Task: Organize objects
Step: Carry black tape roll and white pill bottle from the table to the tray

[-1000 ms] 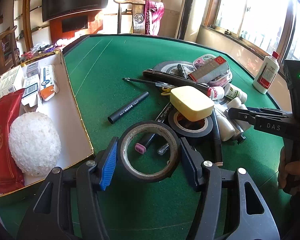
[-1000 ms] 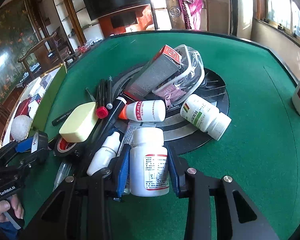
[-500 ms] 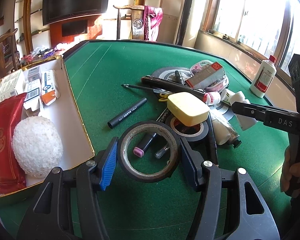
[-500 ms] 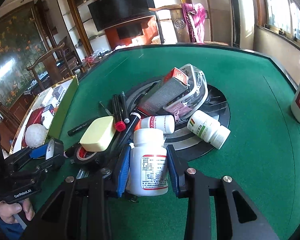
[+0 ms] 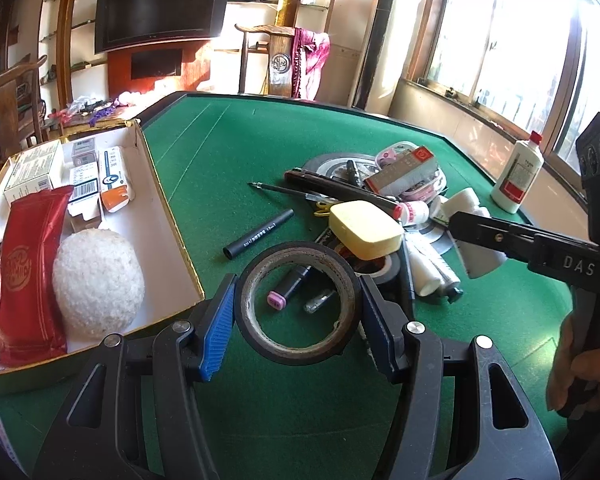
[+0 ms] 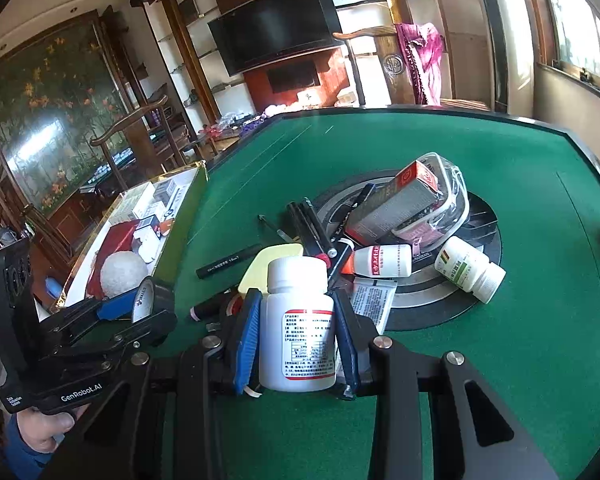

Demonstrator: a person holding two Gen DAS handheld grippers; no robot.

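Left wrist view: left tongs (image 5: 298,308) pinch a roll of black tape (image 5: 298,302) by its outer rim, roll lifted clear of the green worktop (image 5: 228,152). White box (image 5: 156,216) lies at 9 o'clock, already holding a red pouch (image 5: 26,276), a white ball (image 5: 98,282) and small cartons. Clutter pile at 1 o'clock: yellow case (image 5: 364,230), second tape roll, pens, tubes.

Right wrist view: right tongs (image 6: 296,338) clamp a white pill bottle (image 6: 298,328) upright by its sides, label facing camera, held above the worktop in front of the pile. Box sits at 10 o'clock. Another small bottle (image 6: 470,268) lies on its side at 2 o'clock on the dark round plate (image 6: 484,232).

Judgement: both items are picked; carry-to-box step is in hand. Next move calls for swinging each toward the box, tape first since it is nearer, lowering into bare floor space near the ball, then spreading the tongs. Risk: bottle slipping if tilted.
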